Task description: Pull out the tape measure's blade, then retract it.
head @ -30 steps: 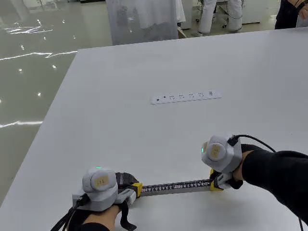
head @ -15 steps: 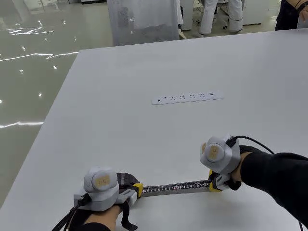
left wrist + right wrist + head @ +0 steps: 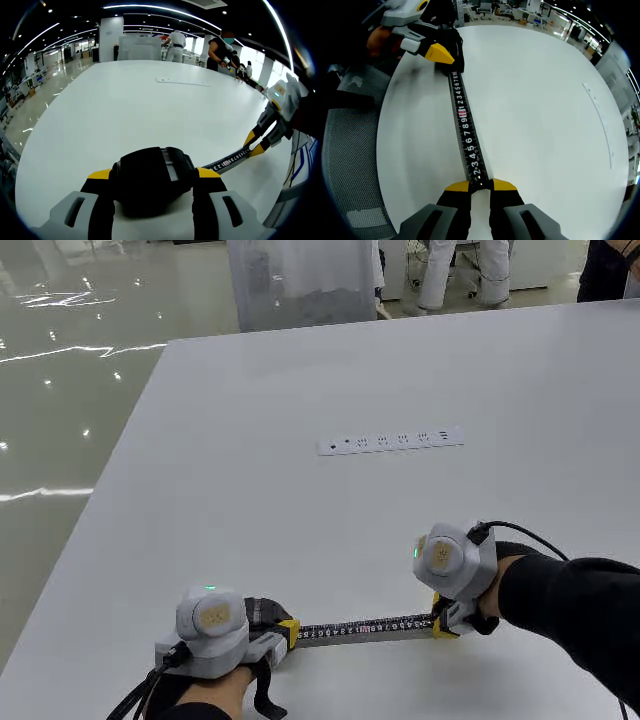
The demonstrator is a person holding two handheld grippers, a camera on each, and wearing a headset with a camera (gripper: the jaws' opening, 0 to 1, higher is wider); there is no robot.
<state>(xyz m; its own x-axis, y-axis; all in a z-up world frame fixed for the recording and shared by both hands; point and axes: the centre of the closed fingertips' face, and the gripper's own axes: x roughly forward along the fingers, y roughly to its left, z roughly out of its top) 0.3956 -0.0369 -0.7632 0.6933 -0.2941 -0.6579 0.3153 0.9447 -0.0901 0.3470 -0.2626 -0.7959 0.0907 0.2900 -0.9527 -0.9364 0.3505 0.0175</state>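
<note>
The black tape measure case (image 3: pixel 152 182) lies on the white counter (image 3: pixel 300 510) near its 6 o'clock edge, at about 7 o'clock in the head view. The left gripper (image 3: pixel 154 175) is clamped on it, one yellow-tipped jaw pressed against each side of the case. The dark graduated blade (image 3: pixel 465 130) runs from the case mouth toward 3 o'clock, flat on or just above the counter surface. Its free end sits at about 5 o'clock in the head view. The right gripper (image 3: pixel 480 186) has its jaws closed together on that free end, and in the right gripper view the printed scale begins directly beyond the jaw tips. A long white power strip (image 3: pixel 390 440) lies well apart from the tool, toward 12 o'clock from the blade. Judged status: the pull-out stage is under way or complete, since a length of blade is exposed between the two grippers and appears taut and straight. The pictures do not show whether further extension is intended. The retract stage is not yet done: the blade has to be fed back into the case under control, with the case held clamped so that it does not skid on the smooth counter
</note>
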